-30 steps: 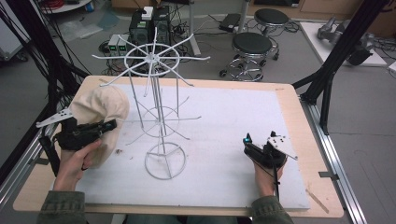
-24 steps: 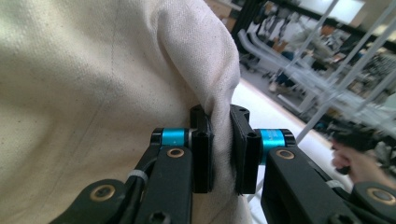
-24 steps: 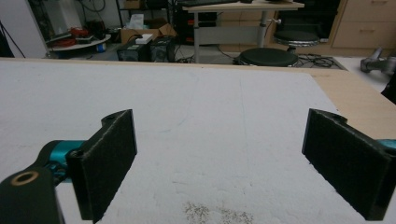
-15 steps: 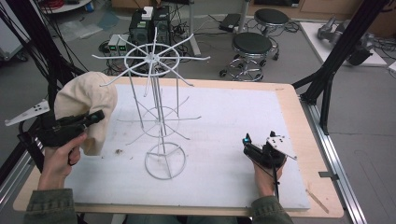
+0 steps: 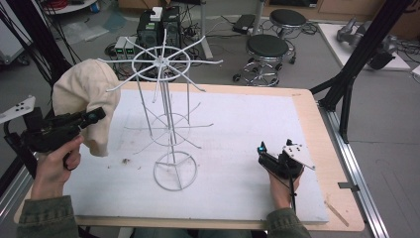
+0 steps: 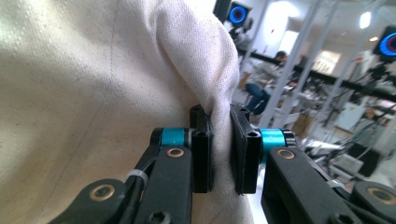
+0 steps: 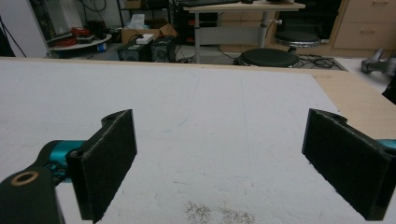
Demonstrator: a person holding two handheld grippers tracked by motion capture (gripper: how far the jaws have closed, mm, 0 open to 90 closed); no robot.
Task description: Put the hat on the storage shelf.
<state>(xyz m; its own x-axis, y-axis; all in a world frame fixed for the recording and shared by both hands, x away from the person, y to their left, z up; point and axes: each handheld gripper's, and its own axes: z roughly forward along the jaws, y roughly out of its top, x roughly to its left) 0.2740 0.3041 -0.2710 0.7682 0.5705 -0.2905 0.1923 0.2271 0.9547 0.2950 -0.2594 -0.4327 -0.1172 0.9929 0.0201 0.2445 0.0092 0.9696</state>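
A cream cloth hat (image 5: 84,99) hangs in the air at the table's left edge, held up by my left gripper (image 5: 96,115). In the left gripper view the jaws are pinched on a fold of the hat's fabric (image 6: 219,100), and the cream cloth (image 6: 84,102) covers most of that view. A white wire rack (image 5: 166,119) with spokes at the top and a ring base stands mid-table, to the right of the hat. My right gripper (image 5: 261,151) rests low on the white mat at the front right, its pads (image 7: 109,154) wide apart with nothing between them.
A white foam mat (image 5: 237,124) covers the wooden table (image 5: 317,124). Small dark crumbs (image 5: 124,160) lie on the mat near the rack's base. Black frame poles stand at both sides; stools (image 5: 267,47) and electronics sit on the floor beyond the far edge.
My left gripper has lifted the hat up and to the left, off the mat, toward the height of the rack's top spokes. The right gripper has stayed put.
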